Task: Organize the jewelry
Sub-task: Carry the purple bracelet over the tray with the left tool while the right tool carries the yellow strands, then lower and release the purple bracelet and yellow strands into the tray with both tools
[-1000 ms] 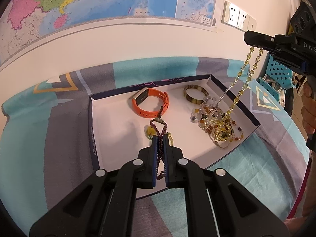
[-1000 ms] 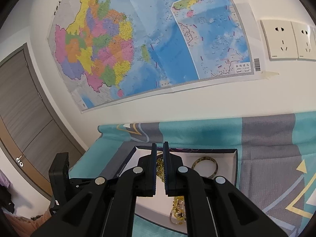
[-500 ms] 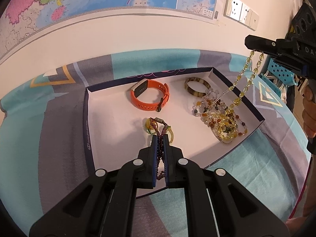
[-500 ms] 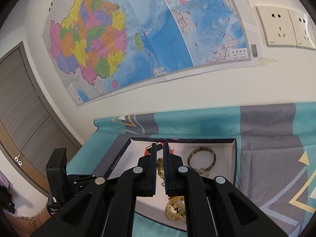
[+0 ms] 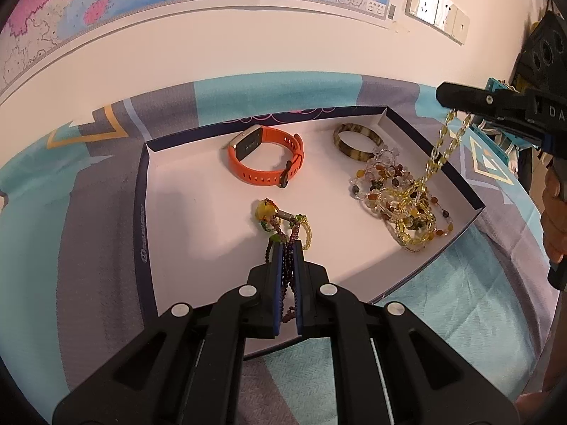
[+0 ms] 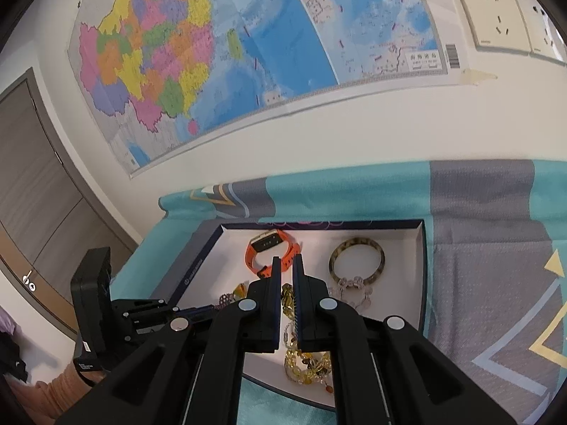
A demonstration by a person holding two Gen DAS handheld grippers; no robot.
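A shallow white box (image 5: 184, 212) with dark rim lies on the patterned cloth. My left gripper (image 5: 287, 251) is shut on a dark purple bead necklace (image 5: 287, 269) whose yellow and green end (image 5: 269, 212) rests on the box floor. My right gripper (image 6: 287, 269) is shut on a yellow bead chain (image 5: 443, 141); it hangs from the fingers above the box's right side, its lower part lying in a pile of mixed beads (image 5: 407, 205). An orange watch (image 5: 265, 159) and a brown bangle (image 5: 358, 141) lie at the back of the box.
The cloth (image 5: 71, 248) covers a table against a white wall with a map (image 6: 248, 35) and sockets (image 6: 496, 17). A door (image 6: 35, 177) is at the left. A blue perforated item (image 5: 496, 141) stands beyond the table's right side.
Both grippers have come lower toward the box. The purple necklace's end has settled and bunched on the box floor. More of the yellow chain has sunk onto the bead pile.
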